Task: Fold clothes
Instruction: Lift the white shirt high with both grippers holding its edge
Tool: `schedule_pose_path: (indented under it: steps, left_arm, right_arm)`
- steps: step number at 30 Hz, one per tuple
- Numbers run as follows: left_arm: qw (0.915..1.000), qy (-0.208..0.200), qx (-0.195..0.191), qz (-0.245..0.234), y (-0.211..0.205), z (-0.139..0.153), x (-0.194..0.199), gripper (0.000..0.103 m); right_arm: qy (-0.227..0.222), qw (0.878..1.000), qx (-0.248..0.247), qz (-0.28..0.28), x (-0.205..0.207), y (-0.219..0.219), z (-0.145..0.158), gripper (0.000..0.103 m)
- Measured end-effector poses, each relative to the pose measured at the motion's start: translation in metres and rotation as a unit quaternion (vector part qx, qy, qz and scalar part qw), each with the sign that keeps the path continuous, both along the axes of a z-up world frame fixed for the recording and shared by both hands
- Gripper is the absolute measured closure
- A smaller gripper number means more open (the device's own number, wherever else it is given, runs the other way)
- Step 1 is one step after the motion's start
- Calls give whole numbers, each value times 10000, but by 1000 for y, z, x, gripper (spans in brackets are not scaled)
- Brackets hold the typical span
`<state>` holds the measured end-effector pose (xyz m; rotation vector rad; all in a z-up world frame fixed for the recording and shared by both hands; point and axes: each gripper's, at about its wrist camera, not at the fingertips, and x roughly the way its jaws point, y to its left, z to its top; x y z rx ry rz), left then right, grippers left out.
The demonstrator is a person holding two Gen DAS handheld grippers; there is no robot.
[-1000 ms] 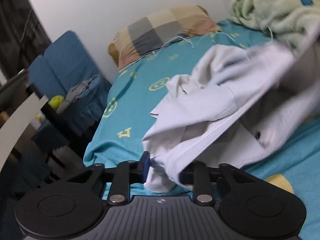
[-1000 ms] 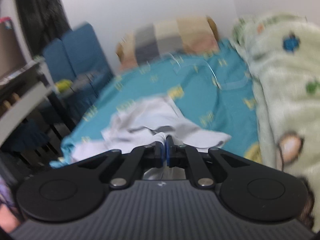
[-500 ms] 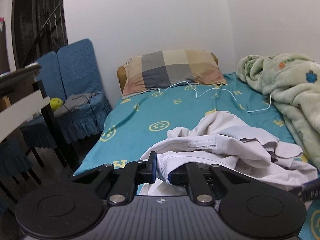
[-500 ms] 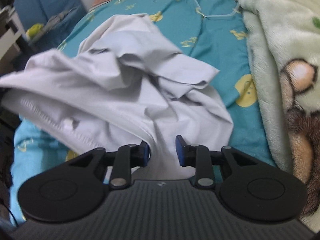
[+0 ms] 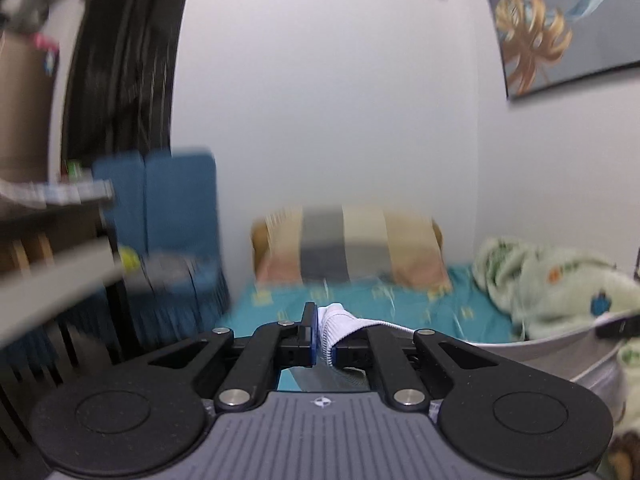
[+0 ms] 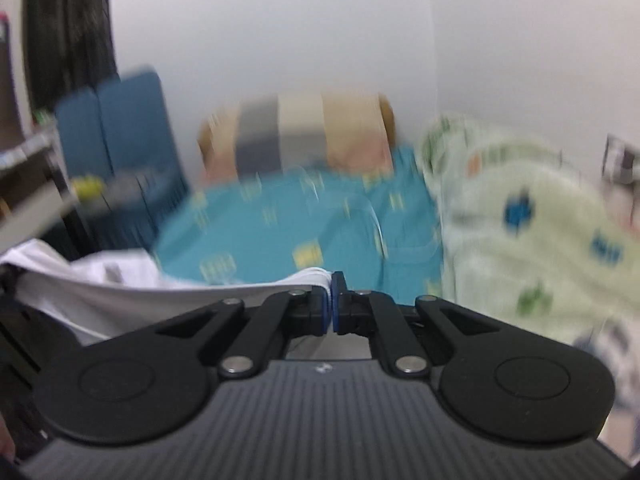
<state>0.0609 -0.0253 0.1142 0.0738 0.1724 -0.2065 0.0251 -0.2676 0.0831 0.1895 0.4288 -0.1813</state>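
Two grippers pinch one white garment point(image 6: 100, 292) above the teal bedsheet point(image 6: 272, 232): your left gripper point(image 5: 325, 340) clamps its ribbed hem, your right gripper point(image 6: 332, 308) a thin edge. It looks light, limp and sag-prone, so grip seams or hems.

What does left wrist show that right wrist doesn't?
Left wrist only: the gold-leaf wall picture, and the ribbed hem of the white garment clamped in the left gripper.

Right wrist only: a white cable looping on the teal sheet, and the right gripper shut on the garment's edge, cloth stretching off leftward.

Both: the checked pillow, blue chair, green fleece blanket, and heavy motion blur.
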Motion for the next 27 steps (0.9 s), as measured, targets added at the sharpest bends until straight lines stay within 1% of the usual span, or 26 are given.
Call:
schedule_pose_path:
  steps: [3,7,11,13,15,18,22,25,27]
  left_arm:
    - [9993,-371,-58,22,1,67,-22,97]
    - [9961,-863,-194,41,6,157,-57,97]
    - [9908,-1311,-332,28,16,248,-105,97]
    - [9871,-1569,-315,77,20,291,-135,97]
    - [9827,-1823,-296,135,26,328,-168,97]
    - [9765,-2123,-311,208,34,371,-216,97]
    - [9713,-2341,-313,291,41,413,-269,97]
    - [9724,-2297,-223,360,40,426,-285,97]
    - [9758,-2148,-155,378,37,422,-279,97]
  right_arm:
    - [-586,9982,-9,119,-17,-4,59,98]
    - [-1355,9904,-20,279,-40,-8,138,98]
    - [-1965,9793,-25,478,-83,-9,214,98]
    - [-2244,9729,-25,563,-108,-7,248,98]
    - [-2522,9655,-107,644,-136,0,280,98]
    - [-2869,9547,-276,743,-175,11,319,98]
    - [-3200,9424,-496,842,-220,25,361,98]
    - [-3230,9407,-659,803,-230,29,370,98]
    - [-3112,9449,-659,767,-220,28,362,98]
